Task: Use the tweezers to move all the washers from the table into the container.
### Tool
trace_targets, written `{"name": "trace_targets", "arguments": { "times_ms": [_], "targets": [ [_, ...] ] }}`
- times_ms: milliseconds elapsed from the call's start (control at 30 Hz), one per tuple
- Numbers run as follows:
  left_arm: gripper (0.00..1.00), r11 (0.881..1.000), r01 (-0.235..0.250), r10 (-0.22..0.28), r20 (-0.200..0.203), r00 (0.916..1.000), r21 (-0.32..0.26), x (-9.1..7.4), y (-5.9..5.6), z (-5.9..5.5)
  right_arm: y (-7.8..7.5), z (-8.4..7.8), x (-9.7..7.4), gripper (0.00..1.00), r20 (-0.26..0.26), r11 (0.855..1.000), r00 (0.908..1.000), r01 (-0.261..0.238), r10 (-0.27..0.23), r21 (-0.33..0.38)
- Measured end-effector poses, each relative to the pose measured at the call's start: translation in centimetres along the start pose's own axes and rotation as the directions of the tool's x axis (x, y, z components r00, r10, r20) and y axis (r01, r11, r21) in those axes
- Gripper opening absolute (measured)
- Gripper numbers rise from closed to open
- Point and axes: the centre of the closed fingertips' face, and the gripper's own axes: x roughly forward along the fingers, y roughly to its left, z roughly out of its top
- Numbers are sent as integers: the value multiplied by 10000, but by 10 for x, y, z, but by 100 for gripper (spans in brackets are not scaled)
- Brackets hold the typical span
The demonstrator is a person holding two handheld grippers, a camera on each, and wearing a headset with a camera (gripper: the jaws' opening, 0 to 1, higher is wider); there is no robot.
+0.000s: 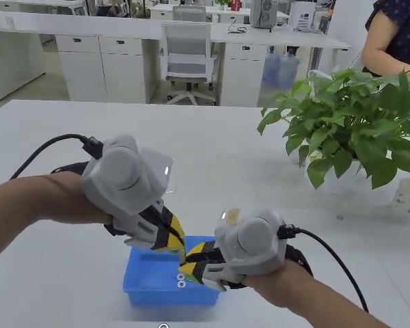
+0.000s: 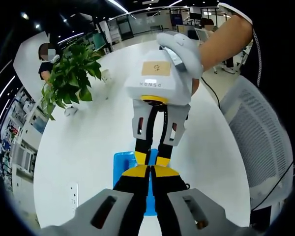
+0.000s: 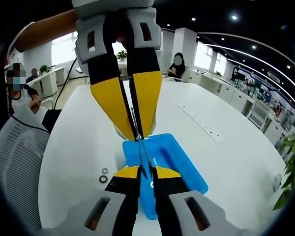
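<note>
Left gripper point(image 3: 135, 132): jaws pressed together on the tweezers point(image 3: 139, 147), above the blue container point(image 3: 187, 169).
Right gripper point(image 3: 146, 173): pinches the same tweezers, tip to tip with the left one.
Washers point(image 3: 103, 175): two on the table point(image 3: 69, 162), just beside the container, apart from both grippers.

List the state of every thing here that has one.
Left tool: shut on the tweezers.
Right tool: shut on the tweezers.
Tweezers: gripped by both tools, over the container.
Container: open, holds two washers.
Other two washers: loose on the table.
</note>
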Motion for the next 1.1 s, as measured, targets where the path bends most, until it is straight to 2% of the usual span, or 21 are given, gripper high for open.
{"name": "trace_targets", "arguments": {
  "times_ms": [333,733,1100],
  "targets": [
    [6,9999,-33,32,-91,10000,-99,-4,-16,-4,17,-1,2,11,11,9999,9999,-115,115,-60],
    [6,9996,66,-73,-247,9997,-272,-5,-36,-15,39,-4,8,11,7,9992,9992,-401,401,-85],
    [6,9982,259,-275,-293,9992,-534,2,-55,-27,60,-14,18,11,-168,9972,9971,-744,744,-13]
  ]
}}
